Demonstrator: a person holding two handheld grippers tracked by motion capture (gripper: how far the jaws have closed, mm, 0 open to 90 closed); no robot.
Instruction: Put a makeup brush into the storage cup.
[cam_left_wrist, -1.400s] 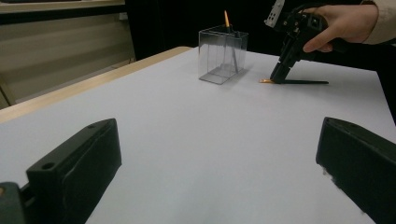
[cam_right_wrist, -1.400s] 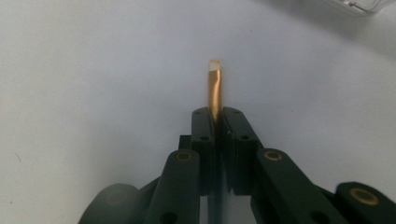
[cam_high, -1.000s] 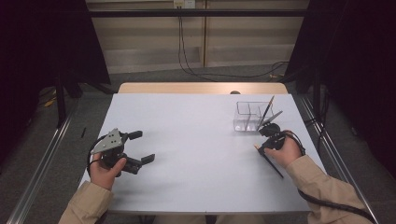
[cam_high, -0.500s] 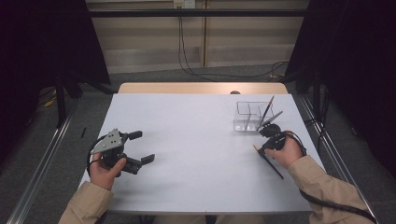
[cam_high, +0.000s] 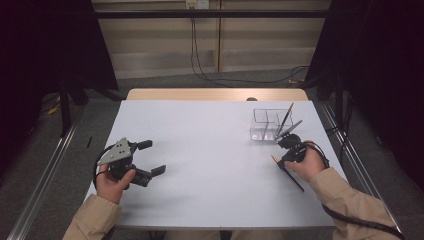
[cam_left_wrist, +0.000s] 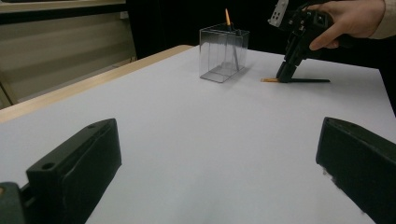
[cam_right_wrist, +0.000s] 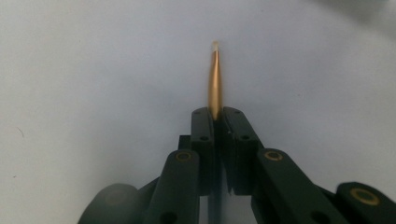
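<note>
Comparing against a second ago, I find nothing moved: my right gripper (cam_high: 289, 151) stays pinched on the pencil (cam_right_wrist: 215, 79) lying flat on the table (cam_high: 210, 165) beside the clear holder (cam_high: 267, 125); lifting comes next. Left gripper (cam_high: 150, 157) rests spread, empty.

No visible change between earlier pictures and now.

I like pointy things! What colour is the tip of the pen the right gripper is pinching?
Golden orange, on the pen's tip; clearest in the right gripper view.
</note>
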